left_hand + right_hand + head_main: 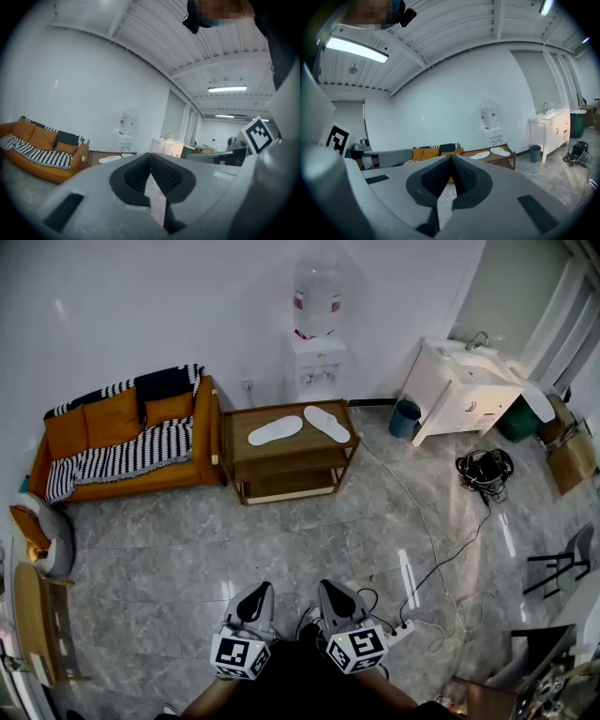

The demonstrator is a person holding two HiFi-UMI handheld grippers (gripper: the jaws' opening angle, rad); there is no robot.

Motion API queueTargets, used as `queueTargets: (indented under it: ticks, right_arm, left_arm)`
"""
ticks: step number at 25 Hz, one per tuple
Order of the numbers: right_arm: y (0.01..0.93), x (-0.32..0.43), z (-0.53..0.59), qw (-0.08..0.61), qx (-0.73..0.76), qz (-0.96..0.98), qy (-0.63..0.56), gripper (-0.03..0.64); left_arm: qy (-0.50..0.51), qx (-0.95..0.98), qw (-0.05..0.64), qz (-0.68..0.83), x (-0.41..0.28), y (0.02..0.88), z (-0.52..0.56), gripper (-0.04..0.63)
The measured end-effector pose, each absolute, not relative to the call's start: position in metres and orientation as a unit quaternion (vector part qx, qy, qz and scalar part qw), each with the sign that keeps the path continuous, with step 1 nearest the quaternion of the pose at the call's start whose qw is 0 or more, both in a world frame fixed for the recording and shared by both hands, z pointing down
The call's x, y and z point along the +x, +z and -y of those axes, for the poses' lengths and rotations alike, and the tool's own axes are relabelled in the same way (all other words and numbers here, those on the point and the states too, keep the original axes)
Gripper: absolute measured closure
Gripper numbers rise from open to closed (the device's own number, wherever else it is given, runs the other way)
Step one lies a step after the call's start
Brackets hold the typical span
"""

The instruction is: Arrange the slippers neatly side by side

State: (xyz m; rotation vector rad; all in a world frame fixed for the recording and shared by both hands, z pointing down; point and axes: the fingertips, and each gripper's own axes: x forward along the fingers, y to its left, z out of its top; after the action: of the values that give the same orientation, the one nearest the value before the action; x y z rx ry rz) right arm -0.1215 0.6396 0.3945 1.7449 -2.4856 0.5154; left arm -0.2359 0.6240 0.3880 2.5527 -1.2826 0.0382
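Head view: both tongs sit low in the middle of the frame, side by side over the grey floor [187, 549], well apart from the furniture. The left tongs [257, 587] are pressed together with nothing in them, and same deal for the right tongs [331, 585]. Each gripper view shows the dark pads meeting at the tip.

The slippers are in the upper middle of the frame, both lying flat on the wooden tabletop [246, 420]. The first slipper [275, 430] slants off to the left and the second slipper [326, 423] slants to the right. So they make a shallow upside-down V, inner ends close together, outer ends splayed apart.

An orange sofa [112, 423] with a striped throw sits just left of the tabletop. A water dispenser [317, 357] stands behind it at the wall. A white sink cabinet [461, 390] is at the upper right, with a small blue bin [405, 418] beside it.
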Motion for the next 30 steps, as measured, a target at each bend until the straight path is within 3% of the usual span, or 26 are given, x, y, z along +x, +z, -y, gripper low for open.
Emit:
queueTargets:
  ticks: [30]
  right_arm:
    - [0.387,-0.178,-0.651,0.017,0.586,0.796,0.15,0.604]
  left_arm:
    - [0.004,0.895,0.134,0.426,-0.306,0.391,-0.64,0.578]
